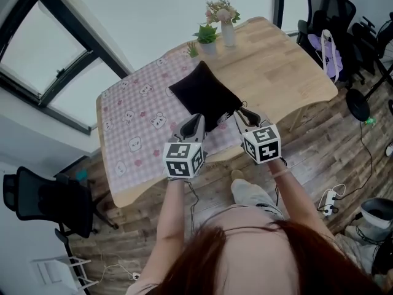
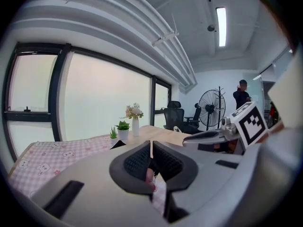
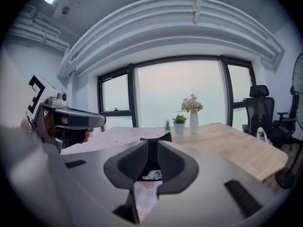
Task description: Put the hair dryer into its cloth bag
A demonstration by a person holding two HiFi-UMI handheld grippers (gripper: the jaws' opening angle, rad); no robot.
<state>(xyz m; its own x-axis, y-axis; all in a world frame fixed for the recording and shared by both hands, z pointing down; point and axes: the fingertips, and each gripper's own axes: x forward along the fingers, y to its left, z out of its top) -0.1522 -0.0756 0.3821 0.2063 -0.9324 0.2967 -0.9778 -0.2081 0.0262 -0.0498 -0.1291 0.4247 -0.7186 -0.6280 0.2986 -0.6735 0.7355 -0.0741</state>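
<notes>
The black cloth bag [image 1: 206, 94] lies bulging on the table, one corner toward me. No hair dryer shows in any view. My left gripper [image 1: 196, 121] hovers at the bag's near corner; in its own view the left gripper [image 2: 151, 146] has its pads together with nothing visible between them, and a tip of the bag [image 2: 117, 144] shows beyond. My right gripper [image 1: 245, 115] hangs just right of that corner. In its own view the right gripper [image 3: 152, 145] keeps a narrow gap, the pads pressing on nothing, with the bag [image 3: 156, 137] seen past them.
A pink checked cloth [image 1: 138, 128] covers the left half of the wooden table [image 1: 288, 72]. A vase of flowers [image 1: 227, 32] and a small potted plant [image 1: 207, 39] stand at the far edge. Office chairs [image 1: 331, 17] and a floor fan [image 1: 357, 103] are on the right, another chair [image 1: 49, 195] on the left.
</notes>
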